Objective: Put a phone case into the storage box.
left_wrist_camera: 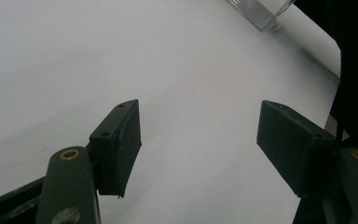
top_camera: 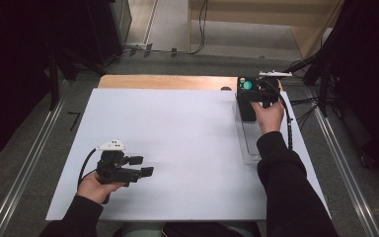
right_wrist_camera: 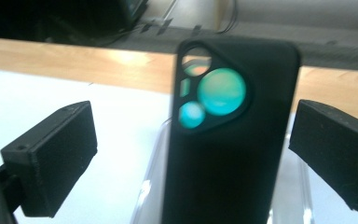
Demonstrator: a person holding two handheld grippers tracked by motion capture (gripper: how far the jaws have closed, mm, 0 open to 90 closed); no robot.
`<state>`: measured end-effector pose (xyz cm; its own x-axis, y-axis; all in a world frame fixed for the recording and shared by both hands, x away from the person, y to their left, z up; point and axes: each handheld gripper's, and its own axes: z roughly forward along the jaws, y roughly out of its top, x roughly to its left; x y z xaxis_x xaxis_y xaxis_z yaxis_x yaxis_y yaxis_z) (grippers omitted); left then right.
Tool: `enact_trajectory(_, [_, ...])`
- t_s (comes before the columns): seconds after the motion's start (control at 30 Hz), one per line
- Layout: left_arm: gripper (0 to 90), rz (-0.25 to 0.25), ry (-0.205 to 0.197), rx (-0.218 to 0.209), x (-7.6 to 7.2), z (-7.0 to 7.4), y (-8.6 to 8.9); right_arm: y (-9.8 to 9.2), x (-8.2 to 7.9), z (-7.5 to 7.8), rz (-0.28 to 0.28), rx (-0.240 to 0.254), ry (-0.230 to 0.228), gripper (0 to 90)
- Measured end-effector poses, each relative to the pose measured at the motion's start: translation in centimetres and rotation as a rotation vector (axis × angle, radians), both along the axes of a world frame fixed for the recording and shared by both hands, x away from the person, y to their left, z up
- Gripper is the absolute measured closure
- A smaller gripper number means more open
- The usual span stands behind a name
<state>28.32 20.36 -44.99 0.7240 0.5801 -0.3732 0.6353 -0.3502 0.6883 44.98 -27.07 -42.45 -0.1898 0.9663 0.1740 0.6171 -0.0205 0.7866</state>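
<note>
At table's right | one black phone case (right_wrist_camera: 230,140) | one clear tray (top_camera: 249,143) | right gripper (right_wrist_camera: 191,154) open

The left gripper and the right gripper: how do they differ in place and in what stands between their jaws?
The left gripper is at the near left of the white table, over bare surface, nothing between its jaws. The right gripper is at the far right, with a black phone case standing between its jaws, pads clear of it, over a clear tray. Both are open.
</note>
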Motion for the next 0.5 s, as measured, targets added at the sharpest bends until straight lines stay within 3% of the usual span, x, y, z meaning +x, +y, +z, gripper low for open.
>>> enact_trajectory(0.33, [30.7,-0.004,0.01,-0.003,0.5,0.2,-0.1,1.9,-3.4,1.6,0.181,0.058,0.027,0.0])
enact_trajectory(0.43, [30.7,-0.009,0.015,0.017,0.6,0.3,-0.1,2.6,-4.4,1.6,0.242,0.083,0.035,0.1])
enact_trajectory(0.5, [30.7,-0.014,0.011,0.017,0.5,0.4,-0.2,2.9,-5.2,1.6,0.274,0.09,0.037,12.7])
